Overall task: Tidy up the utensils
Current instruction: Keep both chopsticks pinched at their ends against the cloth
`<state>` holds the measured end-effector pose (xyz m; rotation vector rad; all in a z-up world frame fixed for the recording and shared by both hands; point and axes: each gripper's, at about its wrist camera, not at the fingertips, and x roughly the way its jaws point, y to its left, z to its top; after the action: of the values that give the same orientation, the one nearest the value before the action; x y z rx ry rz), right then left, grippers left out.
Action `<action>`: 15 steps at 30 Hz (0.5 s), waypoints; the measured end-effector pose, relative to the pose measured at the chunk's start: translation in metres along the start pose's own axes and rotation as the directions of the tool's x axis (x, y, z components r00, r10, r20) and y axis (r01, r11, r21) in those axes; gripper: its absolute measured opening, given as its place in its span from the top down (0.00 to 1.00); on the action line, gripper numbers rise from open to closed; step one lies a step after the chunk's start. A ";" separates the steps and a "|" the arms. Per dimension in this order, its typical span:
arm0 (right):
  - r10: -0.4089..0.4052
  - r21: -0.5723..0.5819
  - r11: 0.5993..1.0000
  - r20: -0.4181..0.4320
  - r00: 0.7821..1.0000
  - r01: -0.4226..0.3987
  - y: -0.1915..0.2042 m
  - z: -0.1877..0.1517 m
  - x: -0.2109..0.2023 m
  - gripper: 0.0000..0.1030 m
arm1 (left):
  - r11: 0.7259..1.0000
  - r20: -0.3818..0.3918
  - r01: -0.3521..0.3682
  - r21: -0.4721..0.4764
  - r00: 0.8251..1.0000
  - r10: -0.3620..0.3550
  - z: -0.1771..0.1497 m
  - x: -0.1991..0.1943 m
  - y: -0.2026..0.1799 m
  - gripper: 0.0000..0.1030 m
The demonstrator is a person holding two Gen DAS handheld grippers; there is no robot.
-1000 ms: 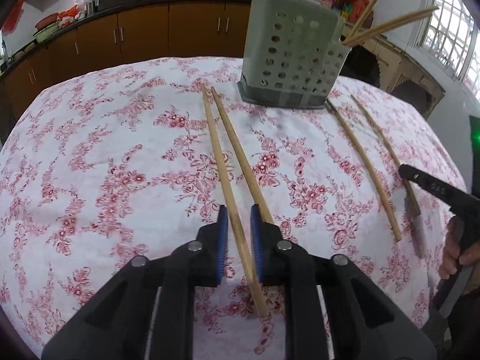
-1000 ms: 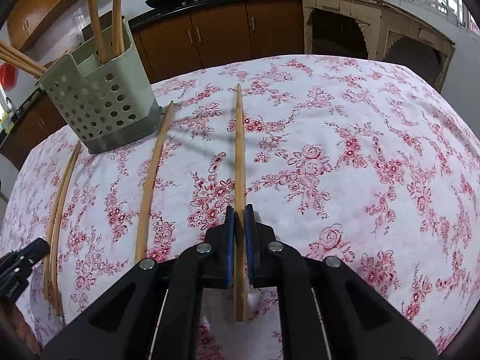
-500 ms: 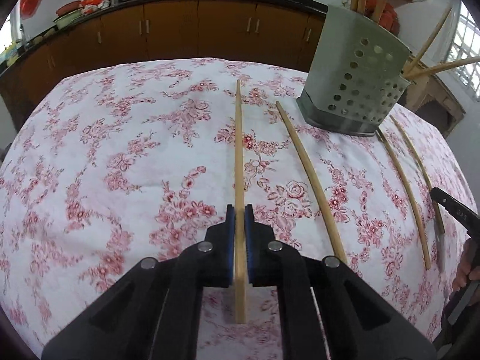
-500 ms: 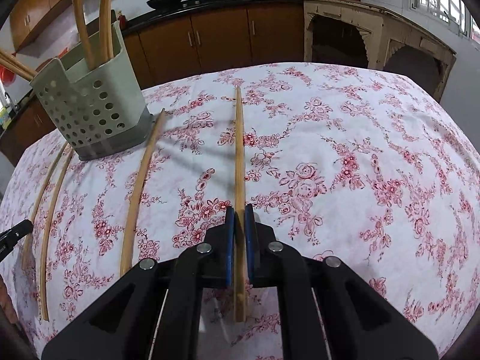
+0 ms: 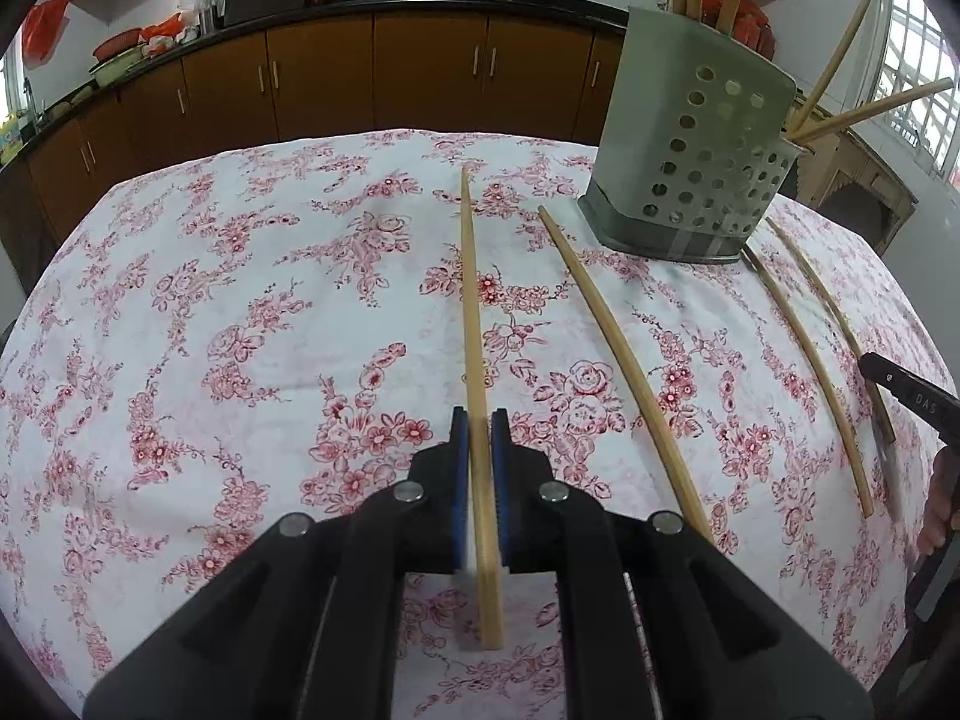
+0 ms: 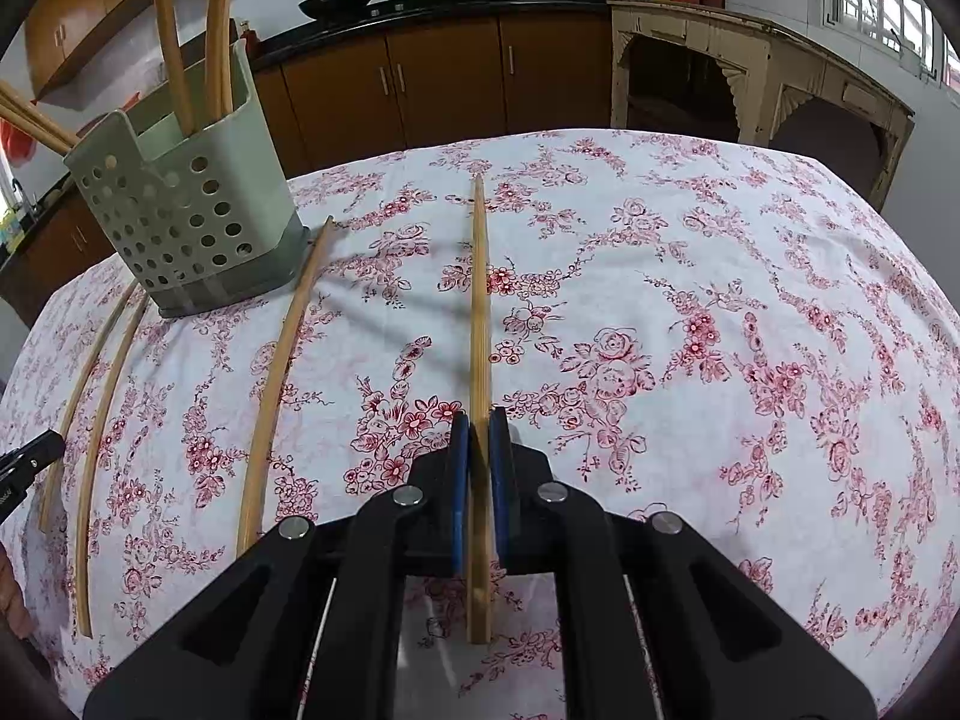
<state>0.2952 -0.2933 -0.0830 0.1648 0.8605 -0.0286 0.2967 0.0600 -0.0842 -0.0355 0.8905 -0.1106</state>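
One chopstick [image 5: 471,300] is clamped between the narrowed jaws of the left tool [image 5: 480,438]. It points toward the perforated holder [image 5: 690,168] and lies to that holder's left in the left wrist view. A second chopstick [image 6: 479,300] is pinched the same way in the right tool [image 6: 480,438], to the holder's right in the right wrist view. Whether either has left the cloth I cannot tell.

Two loose chopsticks [image 5: 624,360] lie between the gripped ones, their far tips near the holder's base. The holder already has upright sticks [image 6: 171,48] in its tall compartment and leaning sticks [image 5: 870,108] in its lower one.

I judge the task roughly half done: four chopsticks remain on the flowered tabletop [image 5: 240,330], two grasped but not yet carried over.
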 end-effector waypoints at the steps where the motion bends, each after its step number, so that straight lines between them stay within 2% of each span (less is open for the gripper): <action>1: 0.000 0.000 1.000 0.000 1.000 0.000 0.000 0.000 0.000 0.92 | 1.000 0.000 -0.001 0.000 1.000 0.001 0.000 0.000 -0.001 0.90; 15: -0.001 0.000 1.000 0.000 1.000 0.001 0.000 0.000 0.000 0.92 | 1.000 0.000 -0.002 0.000 1.000 0.002 0.000 0.001 -0.002 0.90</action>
<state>0.2951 -0.2932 -0.0825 0.1647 0.8608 -0.0291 0.2969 0.0583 -0.0848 -0.0341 0.8910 -0.1088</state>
